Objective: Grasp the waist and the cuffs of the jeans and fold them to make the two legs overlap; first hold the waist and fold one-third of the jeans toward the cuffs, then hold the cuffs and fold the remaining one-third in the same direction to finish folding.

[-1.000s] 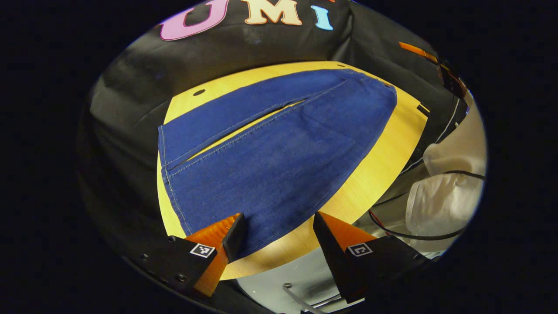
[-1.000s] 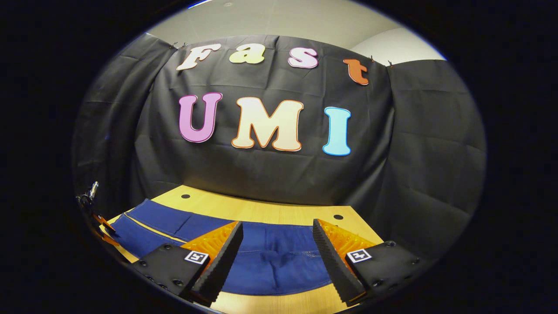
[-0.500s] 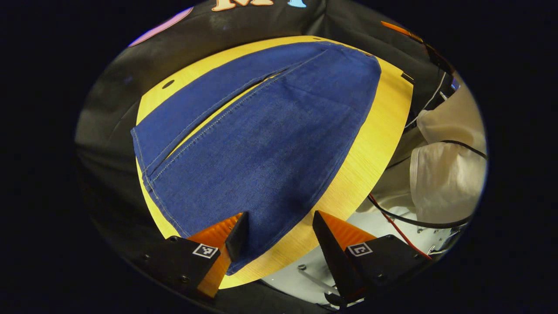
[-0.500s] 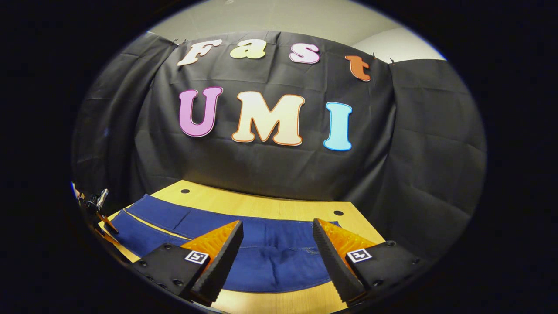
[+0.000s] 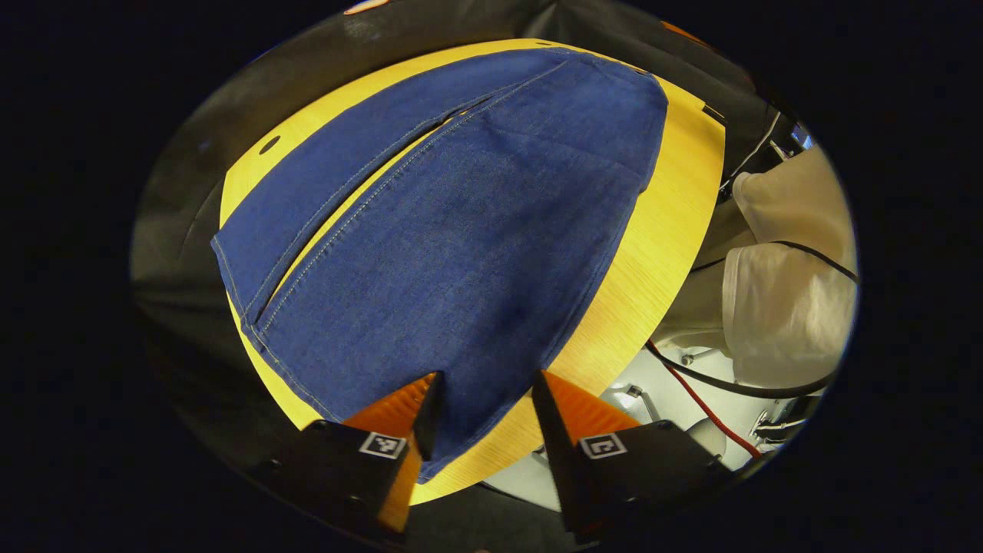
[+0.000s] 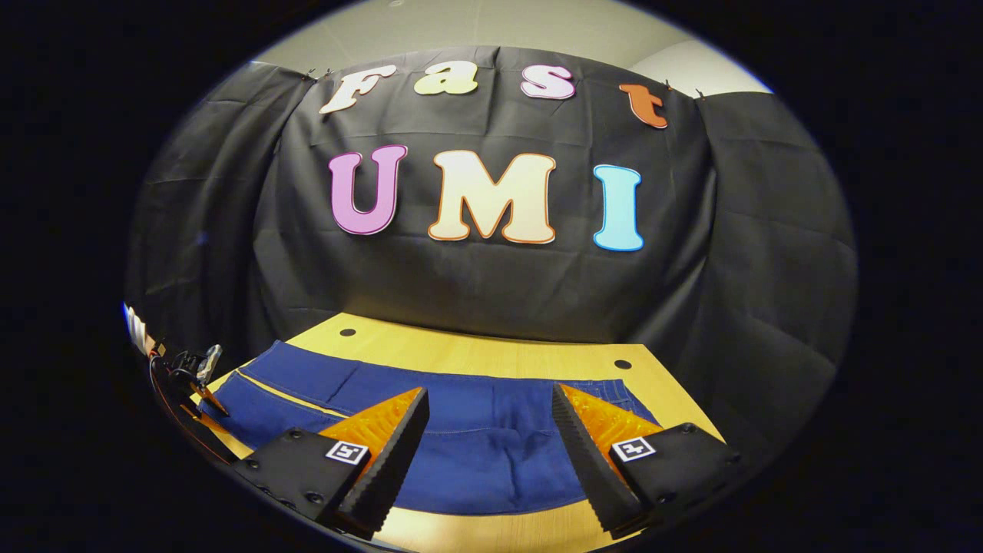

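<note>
— Jeans (image 5: pixel 461 230) first: where do they lie in your left gripper view?

— Flat on the yellow wooden table (image 5: pixel 660 230), both legs side by side with a thin strip of table showing between them. The cuffs are at the end near me, the waist at the far end. My left gripper (image 5: pixel 480 399) hangs over the near leg's cuff corner with its fingers spread, the denim edge between them, neither finger pressing on it that I can tell. Off the table's edge I see a white sleeve (image 5: pixel 783 307) and a black cable (image 5: pixel 737 388).

— And the right gripper view?

— My right gripper (image 6: pixel 488 418) sits low above the waist end of the jeans (image 6: pixel 476 453), fingers wide apart, nothing pinched. The legs run off leftward across the table (image 6: pixel 491 357), and my other gripper (image 6: pixel 192 369) is small at the far left, by the cuffs.
</note>
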{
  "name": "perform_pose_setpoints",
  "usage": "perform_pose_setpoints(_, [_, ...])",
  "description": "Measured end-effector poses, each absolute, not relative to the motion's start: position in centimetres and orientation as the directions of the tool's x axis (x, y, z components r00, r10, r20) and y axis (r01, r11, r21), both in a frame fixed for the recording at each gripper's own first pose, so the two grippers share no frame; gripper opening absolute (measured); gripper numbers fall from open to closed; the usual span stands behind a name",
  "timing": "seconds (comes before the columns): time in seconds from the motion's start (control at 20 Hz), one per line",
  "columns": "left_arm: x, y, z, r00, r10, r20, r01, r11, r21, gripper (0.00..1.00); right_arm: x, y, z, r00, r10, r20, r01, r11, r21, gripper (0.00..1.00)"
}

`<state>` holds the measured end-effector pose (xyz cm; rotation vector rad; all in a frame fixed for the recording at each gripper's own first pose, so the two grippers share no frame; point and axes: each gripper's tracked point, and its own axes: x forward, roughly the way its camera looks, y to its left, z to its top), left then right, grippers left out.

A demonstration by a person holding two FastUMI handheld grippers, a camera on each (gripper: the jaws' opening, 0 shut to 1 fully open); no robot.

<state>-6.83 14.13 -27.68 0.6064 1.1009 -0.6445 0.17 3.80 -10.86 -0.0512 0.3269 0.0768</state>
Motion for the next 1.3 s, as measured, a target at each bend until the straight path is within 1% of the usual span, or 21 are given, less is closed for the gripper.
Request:
perform_pose_setpoints(0.05, [-6.8,14.0,-27.8,0.318,-0.171,-0.933,0.735,0.666,0.129,0.60,0.1,3.8,-11.0,0.942,0.070,-0.327,-0.086,0.996,-0.036,0.99])
perform_pose_setpoints(0.15, [-6.2,13.3,-28.2,0.358,-0.188,-0.915,0.739,0.656,0.154,0.37,0.0,3.9,-11.4,0.939,0.073,-0.336,-0.088,0.996,-0.031,1.00])
perform_pose_setpoints(0.2, [-6.0,13.3,-28.4,0.366,-0.193,-0.910,0.738,0.656,0.157,0.19,-0.1,3.9,-11.5,0.938,0.073,-0.339,-0.088,0.996,-0.027,0.99])
perform_pose_setpoints(0.25, [-5.8,13.1,-28.4,0.372,-0.205,-0.906,0.728,0.669,0.148,0.12,-0.2,3.9,-11.5,0.937,0.073,-0.342,-0.086,0.996,-0.025,0.99])
perform_pose_setpoints(0.4, [-5.8,13.2,-28.1,0.353,-0.234,-0.906,0.665,0.744,0.067,0.00,-0.3,3.9,-11.5,0.936,0.079,-0.343,-0.089,0.996,-0.015,1.00])
perform_pose_setpoints(0.55, [-5.6,13.3,-28.1,0.320,-0.260,-0.911,0.657,0.754,0.015,0.00,-0.4,4.7,-12.5,0.918,0.145,-0.369,-0.162,0.987,-0.015,0.99])
perform_pose_setpoints(0.6, [-5.5,13.3,-28.1,0.315,-0.255,-0.914,0.656,0.754,0.016,0.00,-0.5,4.7,-13.1,0.905,0.176,-0.387,-0.198,0.980,-0.019,1.00])
perform_pose_setpoints(0.65, [-5.4,13.2,-28.0,0.315,-0.245,-0.917,0.657,0.753,0.024,0.00,-0.5,4.4,-14.0,0.888,0.204,-0.413,-0.234,0.972,-0.023,0.99])
perform_pose_setpoints(0.75, [-5.3,13.4,-28.1,0.321,-0.226,-0.920,0.665,0.745,0.049,0.00,-0.5,3.1,-15.6,0.847,0.245,-0.472,-0.291,0.957,-0.024,0.99])
perform_pose_setpoints(0.9, [-5.3,13.4,-28.3,0.320,-0.202,-0.926,0.648,0.760,0.058,0.00,0.2,-0.2,-18.8,0.775,0.258,-0.577,-0.351,0.935,-0.054,0.99])
perform_pose_setpoints(1.05, [-5.2,13.6,-28.5,0.319,-0.175,-0.931,0.629,0.774,0.071,0.00,0.2,-3.6,-23.5,0.672,0.249,-0.697,-0.436,0.894,-0.100,0.99])
perform_pose_setpoints(1.15, [-5.1,13.6,-28.5,0.320,-0.153,-0.935,0.625,0.776,0.088,0.00,-0.6,-5.2,-26.4,0.586,0.256,-0.769,-0.515,0.850,-0.110,0.99])
perform_pose_setpoints(1.3, [-5.0,13.7,-28.7,0.311,-0.117,-0.943,0.609,0.787,0.103,0.00,-1.8,-8.0,-30.5,0.452,0.236,-0.860,-0.622,0.775,-0.115,1.00])
